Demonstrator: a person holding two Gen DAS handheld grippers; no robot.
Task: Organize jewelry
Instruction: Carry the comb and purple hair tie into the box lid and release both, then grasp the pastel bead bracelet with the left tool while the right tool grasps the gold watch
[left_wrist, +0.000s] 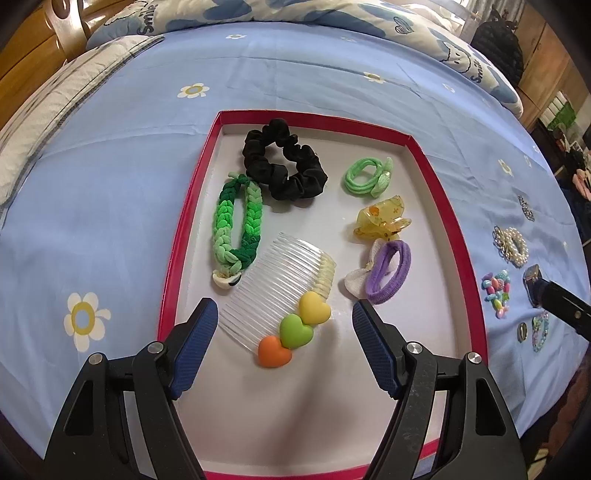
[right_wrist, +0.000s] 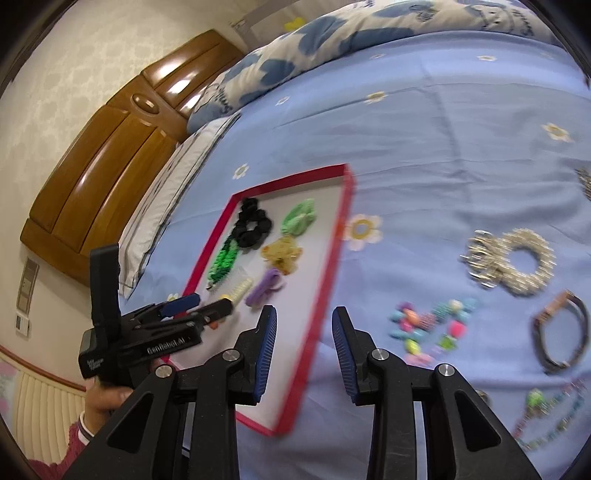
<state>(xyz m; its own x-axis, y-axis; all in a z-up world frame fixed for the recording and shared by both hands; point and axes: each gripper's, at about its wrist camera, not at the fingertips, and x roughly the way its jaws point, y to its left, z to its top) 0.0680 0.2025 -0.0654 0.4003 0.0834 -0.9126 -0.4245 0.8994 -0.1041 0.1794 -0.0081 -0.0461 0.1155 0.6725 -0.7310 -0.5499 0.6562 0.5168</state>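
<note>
I'm holding the left gripper (left_wrist: 282, 325) open over the heart comb (left_wrist: 280, 299), lying released in the red tray (left_wrist: 184, 218), while my right gripper (right_wrist: 304, 341), parted and empty, is facing the bead bracelet (right_wrist: 432, 325) outside

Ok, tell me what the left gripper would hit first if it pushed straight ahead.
Most likely the clear hair comb with three hearts, lying in the red-edged tray right between the left gripper's open jaws. How far above it the gripper is, I can't tell.
</note>
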